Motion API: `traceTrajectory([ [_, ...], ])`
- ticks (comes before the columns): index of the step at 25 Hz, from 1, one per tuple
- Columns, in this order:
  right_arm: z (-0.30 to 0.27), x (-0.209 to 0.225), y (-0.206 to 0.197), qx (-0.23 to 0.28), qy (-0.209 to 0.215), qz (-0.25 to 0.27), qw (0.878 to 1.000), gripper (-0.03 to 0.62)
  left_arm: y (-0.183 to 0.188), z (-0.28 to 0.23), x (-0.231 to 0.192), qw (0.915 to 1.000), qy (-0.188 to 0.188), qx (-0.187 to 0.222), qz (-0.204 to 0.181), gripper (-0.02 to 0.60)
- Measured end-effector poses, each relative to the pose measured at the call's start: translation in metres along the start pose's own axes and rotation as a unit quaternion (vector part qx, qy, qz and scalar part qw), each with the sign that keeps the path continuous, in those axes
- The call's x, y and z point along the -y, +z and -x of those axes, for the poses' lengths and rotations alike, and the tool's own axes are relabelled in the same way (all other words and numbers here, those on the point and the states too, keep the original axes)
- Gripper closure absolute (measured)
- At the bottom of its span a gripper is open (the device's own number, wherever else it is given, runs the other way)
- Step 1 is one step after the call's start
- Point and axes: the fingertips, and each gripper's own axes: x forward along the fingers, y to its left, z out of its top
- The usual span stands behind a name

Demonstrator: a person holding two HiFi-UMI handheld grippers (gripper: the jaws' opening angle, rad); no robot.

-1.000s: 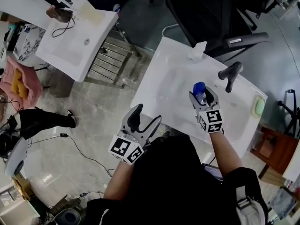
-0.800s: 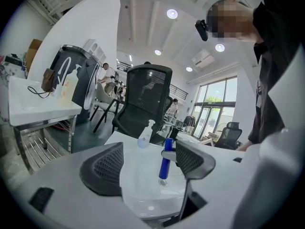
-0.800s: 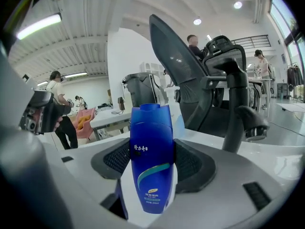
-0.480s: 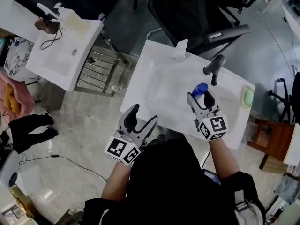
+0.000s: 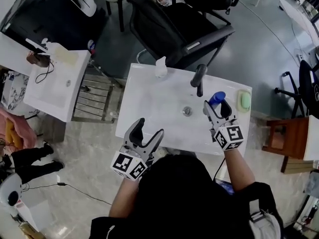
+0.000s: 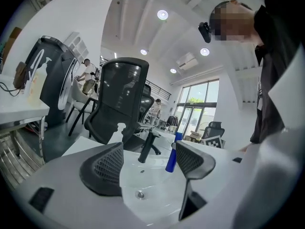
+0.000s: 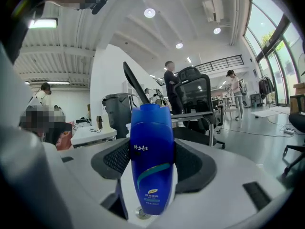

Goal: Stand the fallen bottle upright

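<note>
Black short-sleeved top (image 5: 172, 193); grey-white left tool (image 5: 149, 128) at seven o'clock, right tool (image 5: 217, 105) at three, each with black ribbed pads (image 6: 107, 168), black-and-white marker cube (image 5: 130, 164)

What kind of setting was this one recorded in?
Likely an open office or lab rigged with mock washstands: a white basin with black faucet, a second basin beside it, and a black office chair.

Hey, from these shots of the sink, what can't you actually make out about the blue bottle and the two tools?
- The blue bottle base: head view, covered by the right tool; contact with the sink cannot be told.
- The label's small print: right gripper view, too small to read.
- The drain: right gripper view, mostly behind the bottle.
- Part of the bottle: left gripper view, behind the left tool's pad.
</note>
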Motion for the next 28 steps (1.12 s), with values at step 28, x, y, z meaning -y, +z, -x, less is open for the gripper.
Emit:
traceTrajectory([
  [28, -0.093, 0.105, -0.012, 0.001, -0.042, 0.007, 0.999, 0.304, -0.002, -0.020, 0.005, 0.9948, 0.101, -0.010, -0.006, 0.232],
])
